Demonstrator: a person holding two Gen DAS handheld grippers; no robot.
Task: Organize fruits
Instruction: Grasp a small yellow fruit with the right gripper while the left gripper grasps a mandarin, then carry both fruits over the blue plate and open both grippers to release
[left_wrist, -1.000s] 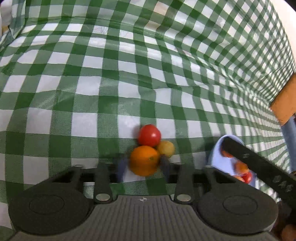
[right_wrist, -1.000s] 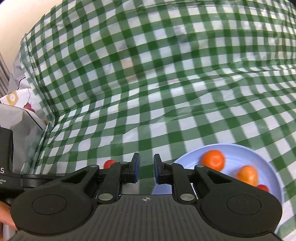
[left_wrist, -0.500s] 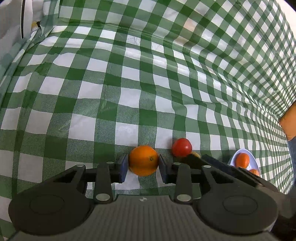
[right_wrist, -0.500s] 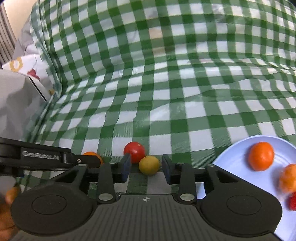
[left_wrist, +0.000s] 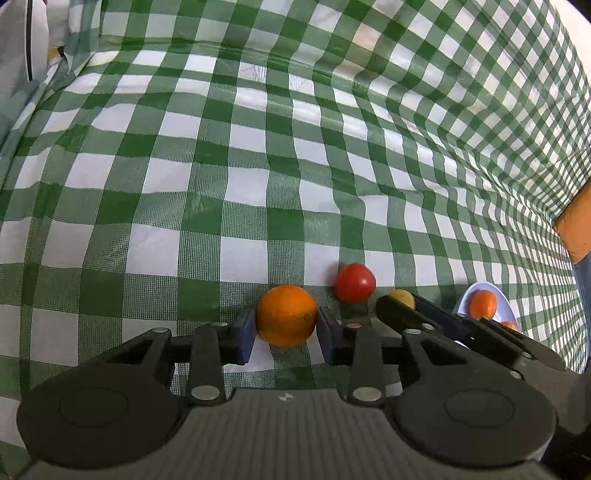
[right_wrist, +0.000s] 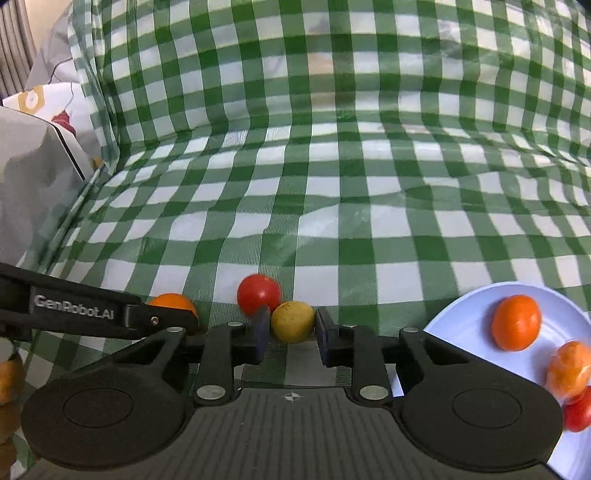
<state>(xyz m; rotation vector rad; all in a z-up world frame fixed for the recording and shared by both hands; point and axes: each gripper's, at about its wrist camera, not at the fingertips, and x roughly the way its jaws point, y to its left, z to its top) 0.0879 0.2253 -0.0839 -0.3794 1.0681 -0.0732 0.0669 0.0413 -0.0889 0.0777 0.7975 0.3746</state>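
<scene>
— Where's the fruit from where you stand?

— Three pieces sit close together on the checked cloth (right_wrist: 332, 236) that covers the surface. The left tongs (left_wrist: 286, 328) have the orange (left_wrist: 286, 314) between their blue pads, one pad against each side of it. The red tomato (left_wrist: 355, 282) is just beside it to the right, and past that a small yellow fruit (right_wrist: 292, 322).

— And the other hand?

— The right tongs (right_wrist: 290, 334) sit around that yellow fruit, narrow. The left pad looks to be touching it; on the right side I cannot tell whether the pad touches or stands a hair off.

— Anything in the way?

— It's crowded. The tomato sits right behind the yellow fruit, touching it or nearly so, and the left finger of the right tongs reaches up beside the tomato. The two tools lie side by side: in the left wrist view the right tongs' black arm crosses in front of the yellow fruit and partly hides it.

— The plate?

— A pale blue plate (right_wrist: 461, 317) lies off to the right on the cloth, apart from the group. It holds two orange fruits (right_wrist: 516, 322) and a red one at the edge, blurred. At the far left there's a grey bag or box (right_wrist: 33, 177) beside the cloth.
</scene>
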